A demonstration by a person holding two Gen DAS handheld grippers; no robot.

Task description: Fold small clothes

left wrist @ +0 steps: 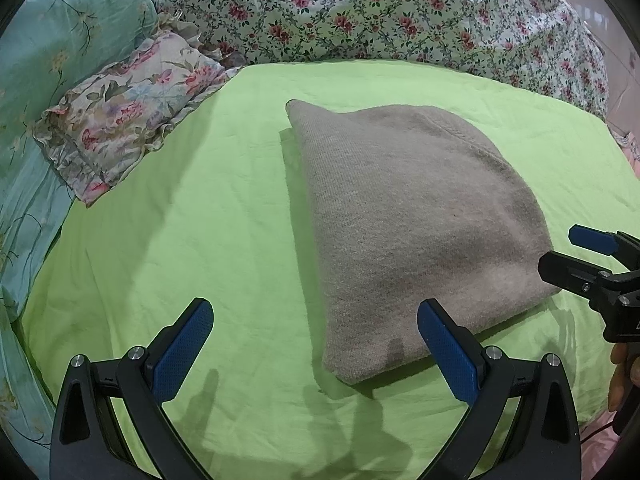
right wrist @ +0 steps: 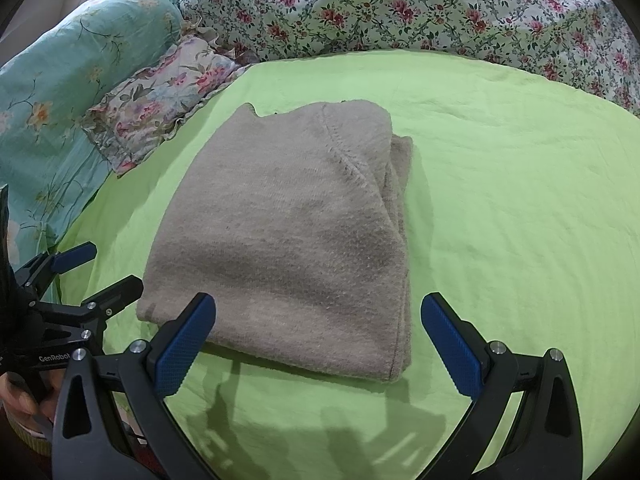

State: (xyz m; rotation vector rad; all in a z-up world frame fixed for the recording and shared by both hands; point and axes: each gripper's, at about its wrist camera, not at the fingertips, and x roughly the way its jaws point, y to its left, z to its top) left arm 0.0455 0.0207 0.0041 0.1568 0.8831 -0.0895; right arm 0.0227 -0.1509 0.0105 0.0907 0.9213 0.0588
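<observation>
Right wrist view: I see the folded grey-beige knit garment [right wrist: 288, 236] lying flat on the lime-green bed sheet [right wrist: 500, 184]. My right gripper [right wrist: 318, 344] hovers at its near edge, jaws apart and empty. The left gripper [right wrist: 86, 268], marked "GenRobot", sits just left, jaws also apart. A floral quilt [right wrist: 400, 4] lies behind.

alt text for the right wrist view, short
A folded grey-brown knit garment lies on a lime green sheet, with the right tongs open and empty just in front of it. The left tongs show at the left edge, also open; floral bedding lies behind.
</observation>
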